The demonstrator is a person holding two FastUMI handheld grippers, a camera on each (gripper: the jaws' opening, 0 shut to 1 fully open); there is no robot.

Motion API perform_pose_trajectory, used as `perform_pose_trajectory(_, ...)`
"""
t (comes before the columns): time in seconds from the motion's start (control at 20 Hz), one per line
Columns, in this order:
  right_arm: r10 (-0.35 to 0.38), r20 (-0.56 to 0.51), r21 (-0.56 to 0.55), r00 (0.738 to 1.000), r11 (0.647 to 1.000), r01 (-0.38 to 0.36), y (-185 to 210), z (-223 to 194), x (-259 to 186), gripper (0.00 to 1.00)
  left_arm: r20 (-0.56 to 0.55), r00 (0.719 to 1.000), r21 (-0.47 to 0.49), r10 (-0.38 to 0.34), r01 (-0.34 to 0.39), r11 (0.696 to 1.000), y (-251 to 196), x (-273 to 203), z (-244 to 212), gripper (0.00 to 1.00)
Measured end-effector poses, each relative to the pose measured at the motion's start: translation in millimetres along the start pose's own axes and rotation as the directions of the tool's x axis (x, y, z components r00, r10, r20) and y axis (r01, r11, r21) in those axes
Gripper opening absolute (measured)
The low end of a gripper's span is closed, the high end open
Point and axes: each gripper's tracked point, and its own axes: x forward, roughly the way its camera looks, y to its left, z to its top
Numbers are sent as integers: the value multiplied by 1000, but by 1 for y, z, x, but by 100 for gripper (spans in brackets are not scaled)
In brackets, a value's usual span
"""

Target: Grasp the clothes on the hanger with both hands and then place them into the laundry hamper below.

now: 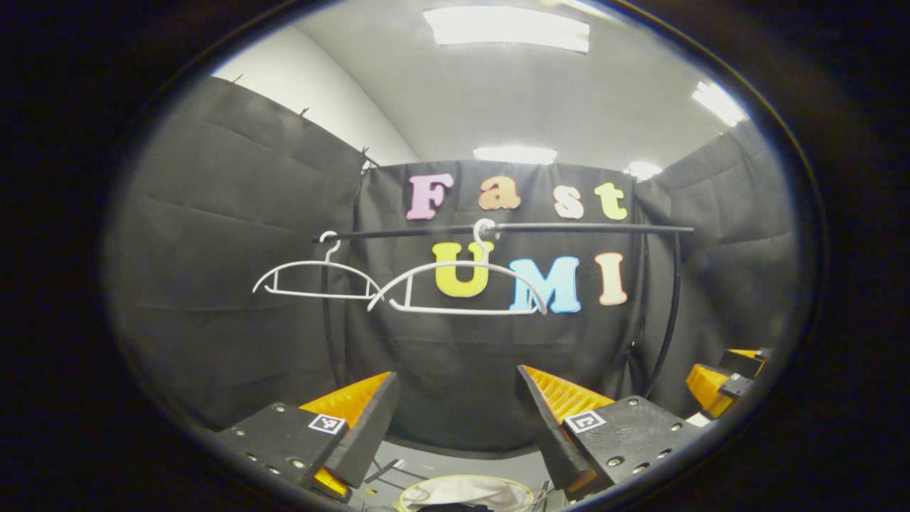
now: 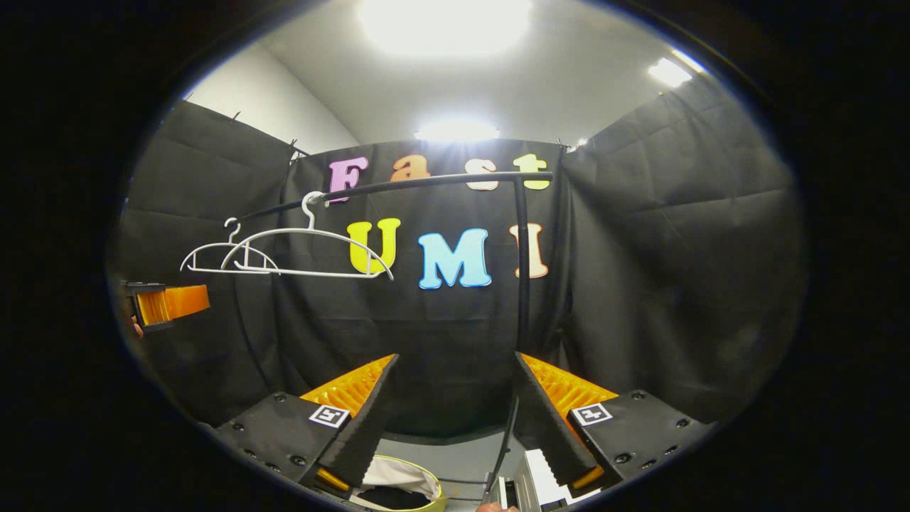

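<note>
Left gripper (image 1: 458, 419) is spread wide w/ nothing between its fingers; right gripper (image 2: 455, 412) likewise wide and empty. Two white hangers (image 1: 455, 288) hang bare on the black rail (image 1: 512, 229) — no clothes on them. Laundry hamper (image 1: 466, 494) sits low between the left fingers, pale cloth (image 1: 462, 489) lying inside; right gripper view shows it too, bottom left — hamper rim yellowish.

The 2 hangers (image 1: 313, 279) (image 1: 458, 288) are white on a black rail (image 1: 512, 229), the booth cloth (image 1: 213, 235) is black, and the hamper (image 2: 398, 487) has a yellow-green rim and white lining.
</note>
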Motion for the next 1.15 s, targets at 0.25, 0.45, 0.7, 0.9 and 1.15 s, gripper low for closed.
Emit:
perform_pose_trajectory(0.25,-39,-20,12,999,999,39,-3,-6,-2,98,-66,996,-100,53,-60,993,15,-5,-42,96)
perform_pose_trajectory(0.45,-53,-9,31,999,998,53,8,-4,4,92,-47,999,-109,-2,-3,994,1,10,-37,96)
perform_pose_trajectory(0.7,-74,10,60,997,995,74,12,0,5,98,-4,996,-79,-93,92,993,-10,19,-32,95)
perform_pose_trajectory(0.9,-95,14,55,995,994,94,11,-2,7,98,9,995,-37,-95,95,995,-9,23,-38,96)
perform_pose_trajectory(1.15,-88,5,40,996,995,87,20,-8,10,98,-4,992,-40,-126,125,991,-16,20,-58,96)
